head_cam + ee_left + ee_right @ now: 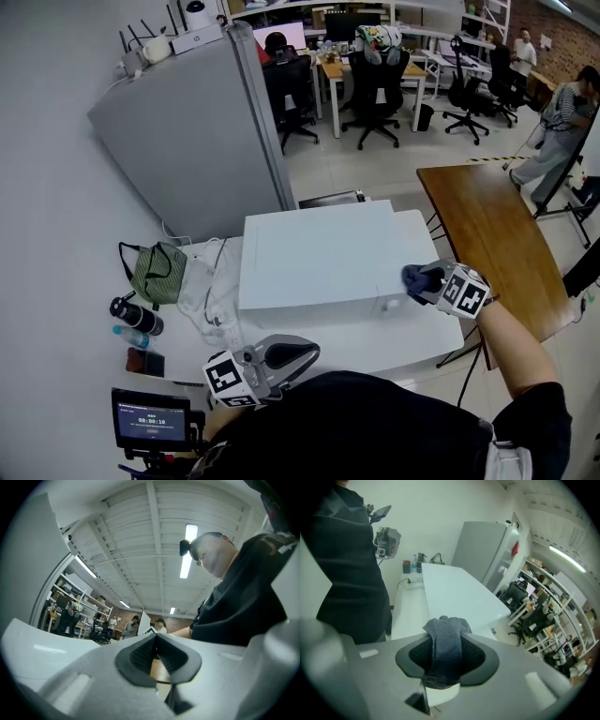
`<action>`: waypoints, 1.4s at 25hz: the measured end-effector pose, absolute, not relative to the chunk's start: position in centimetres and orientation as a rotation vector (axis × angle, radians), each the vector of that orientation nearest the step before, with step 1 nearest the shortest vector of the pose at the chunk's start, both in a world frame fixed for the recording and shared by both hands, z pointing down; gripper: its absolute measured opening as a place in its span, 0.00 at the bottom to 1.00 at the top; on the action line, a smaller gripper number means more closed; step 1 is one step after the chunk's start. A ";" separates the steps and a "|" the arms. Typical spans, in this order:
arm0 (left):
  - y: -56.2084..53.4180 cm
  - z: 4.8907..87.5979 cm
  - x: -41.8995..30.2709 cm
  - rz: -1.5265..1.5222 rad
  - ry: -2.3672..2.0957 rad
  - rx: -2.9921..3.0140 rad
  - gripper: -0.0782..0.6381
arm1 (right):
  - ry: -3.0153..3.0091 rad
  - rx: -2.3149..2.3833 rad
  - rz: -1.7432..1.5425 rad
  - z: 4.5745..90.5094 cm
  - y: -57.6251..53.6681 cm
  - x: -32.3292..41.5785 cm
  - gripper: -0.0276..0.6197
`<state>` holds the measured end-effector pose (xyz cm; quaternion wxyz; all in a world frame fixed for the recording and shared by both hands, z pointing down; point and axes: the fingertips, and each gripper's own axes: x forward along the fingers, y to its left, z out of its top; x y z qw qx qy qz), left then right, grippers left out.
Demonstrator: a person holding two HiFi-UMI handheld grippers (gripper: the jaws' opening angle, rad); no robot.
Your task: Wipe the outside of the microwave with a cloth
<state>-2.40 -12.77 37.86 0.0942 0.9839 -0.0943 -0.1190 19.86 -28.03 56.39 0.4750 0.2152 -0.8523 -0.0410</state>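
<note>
Your right tool (431, 284) is pinching the dark blue-grey fabric cloth (417, 277). In the right gripper view the cloth stands as a folded band between the two jaws, which press on it from both sides. The bunched end of the cloth sticks out in front of this tool. In the head view it lies at the top edge of the white box-shaped microwave (319, 253), at the corner nearest to the tool, and it seems to touch there. The flat top of the microwave runs away straight ahead of the tool.

Your left tool (281, 359) is well apart from the microwave, low and close to your body, over the near edge of the white surface (366, 342). Its jaws are pressed together, the tips meeting, with nothing between them. It points up toward the white ribbed ceiling (140, 550).
</note>
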 end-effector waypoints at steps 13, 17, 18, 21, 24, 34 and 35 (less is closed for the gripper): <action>-11.1 36.6 -6.3 -0.353 -0.395 2.925 0.12 | -2.254 0.274 -0.785 52.4 -20.2 -4.7 0.25; -9.1 37.3 -14.1 -0.363 -0.468 2.908 0.12 | -2.077 0.267 -1.051 55.6 -20.8 -17.7 0.25; -8.5 38.0 -16.2 -0.346 -0.488 2.910 0.12 | -2.020 0.284 -1.120 56.1 -21.3 -20.1 0.25; -7.7 39.9 -22.3 -0.314 -0.552 2.891 0.12 | -1.878 0.289 -1.235 57.6 -22.5 -24.9 0.25; -7.5 40.4 -25.3 -0.344 -0.583 2.848 0.12 | -1.834 0.289 -1.253 58.5 -22.5 -25.6 0.25; -7.2 38.1 -16.8 -0.386 -0.492 2.881 0.12 | -1.579 0.439 -1.088 61.2 -24.0 0.9 0.25; -7.3 37.9 -15.2 -0.397 -0.480 2.873 0.12 | -1.544 0.452 -1.072 61.2 -24.3 4.4 0.25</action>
